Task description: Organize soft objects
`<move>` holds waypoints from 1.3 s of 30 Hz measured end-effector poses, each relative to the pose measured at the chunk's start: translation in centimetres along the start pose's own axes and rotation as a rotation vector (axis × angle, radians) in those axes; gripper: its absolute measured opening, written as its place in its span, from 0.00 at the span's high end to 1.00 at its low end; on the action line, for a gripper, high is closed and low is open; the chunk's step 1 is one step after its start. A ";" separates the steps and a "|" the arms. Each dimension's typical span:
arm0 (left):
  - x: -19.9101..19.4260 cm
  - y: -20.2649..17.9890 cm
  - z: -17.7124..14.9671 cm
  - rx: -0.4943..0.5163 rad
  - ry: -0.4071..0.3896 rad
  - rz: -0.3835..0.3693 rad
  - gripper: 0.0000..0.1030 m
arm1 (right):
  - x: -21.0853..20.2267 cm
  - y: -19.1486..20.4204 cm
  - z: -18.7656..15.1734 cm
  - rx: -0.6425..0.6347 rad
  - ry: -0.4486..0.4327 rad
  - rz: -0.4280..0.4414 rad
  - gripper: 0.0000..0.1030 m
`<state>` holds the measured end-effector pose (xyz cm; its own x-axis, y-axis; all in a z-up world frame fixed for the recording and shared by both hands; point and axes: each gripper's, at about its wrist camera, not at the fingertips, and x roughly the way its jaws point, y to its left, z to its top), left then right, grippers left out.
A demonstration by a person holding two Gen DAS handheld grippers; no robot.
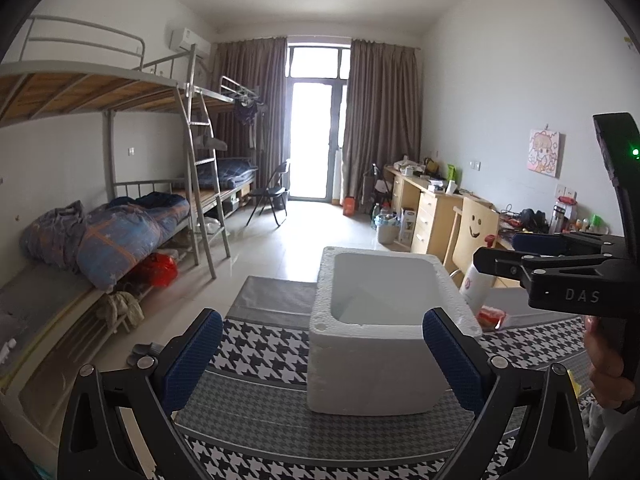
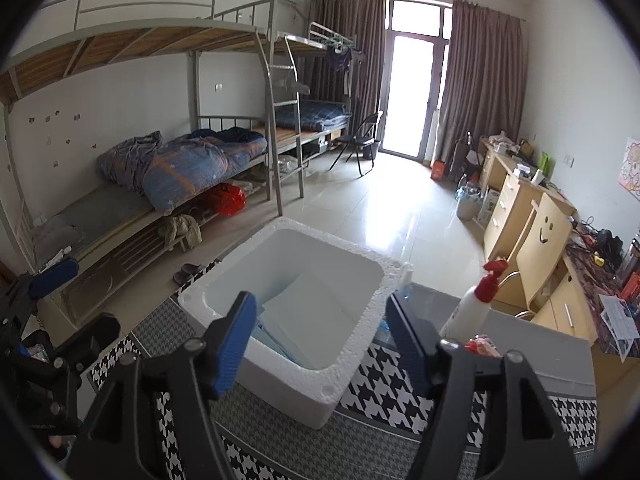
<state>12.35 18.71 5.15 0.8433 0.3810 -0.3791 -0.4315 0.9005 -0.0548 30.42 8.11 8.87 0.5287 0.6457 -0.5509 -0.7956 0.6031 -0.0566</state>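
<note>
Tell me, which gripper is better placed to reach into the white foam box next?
Probably the right gripper: its open, empty fingers point down into the foam box, with its flat contents in sight. The left gripper, also open, sits lower, facing the box's outer wall.

foam box (image 1: 384,360) floor hidden by its walls — contents unclear.

White foam box (image 2: 288,392): grainy expanded polystyrene outside, matt, crumbly rim; smoother inner walls.
Black-and-white houndstooth cloth (image 1: 260,356): woven fabric, matt, with finer grey-checked bands.
Left gripper (image 1: 322,354): matt black plastic arms, metal pivot screws; blue pads (image 1: 192,360) with a fine knurled texture.
Right gripper (image 2: 320,340): same black plastic, ribbed blue pads (image 2: 236,344).
White spray bottle with red trigger (image 2: 474,306): smooth, slightly glossy plastic.
Pale tiled floor (image 2: 384,216): glossy, reflecting window light.
Grey bunk bed frame (image 2: 276,128): painted metal tubing, wooden slats.
Light wooden desk (image 2: 516,208): smooth laminate.
</note>
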 end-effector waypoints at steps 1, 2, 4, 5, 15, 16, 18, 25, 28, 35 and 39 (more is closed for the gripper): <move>-0.2 -0.3 0.0 0.003 -0.003 -0.008 0.02 | -0.4 -0.1 -0.1 0.002 -0.008 0.001 0.28; -0.4 -0.5 0.1 0.006 -0.006 -0.014 0.02 | -0.9 -0.2 -0.2 0.006 -0.015 0.001 0.27; -0.9 -1.0 0.1 0.014 -0.014 -0.022 0.02 | -1.9 -0.5 -0.5 0.011 -0.034 -0.005 0.26; -1.2 -1.2 0.1 0.015 -0.020 -0.028 0.02 | -2.2 -0.4 -0.7 0.012 -0.043 -0.009 0.25; -3.7 -3.2 0.5 0.045 -0.070 -0.071 0.01 | -6.8 -1.4 -2.2 0.051 -0.152 -0.032 0.18; -3.9 -3.4 0.5 0.047 -0.076 -0.076 0.01 | -7.1 -1.5 -2.4 0.048 -0.161 -0.041 0.18; -4.2 -3.6 0.6 0.056 -0.083 -0.084 0.01 | -7.8 -1.5 -2.9 0.044 -0.180 -0.055 0.18; -6.0 -5.3 0.4 0.088 -0.120 -0.135 0.01 | -10.3 -2.1 -4.4 0.069 -0.220 -0.068 0.17; -6.9 -6.0 0.3 0.097 -0.145 -0.168 0.01 | -11.4 -2.6 -5.2 0.082 -0.235 -0.089 0.15; -7.8 -7.4 -0.3 0.113 -0.154 -0.223 0.01 | -13.7 -3.7 -7.3 0.122 -0.273 -0.141 0.13; -8.1 -8.2 -0.5 0.131 -0.160 -0.233 0.01 | -14.6 -3.7 -8.1 0.129 -0.286 -0.176 0.10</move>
<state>8.93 8.16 8.23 0.9588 0.1801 -0.2198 -0.1845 0.9828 0.0008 23.23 -7.33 10.35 0.7302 0.6204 -0.2861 -0.6506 0.7593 -0.0140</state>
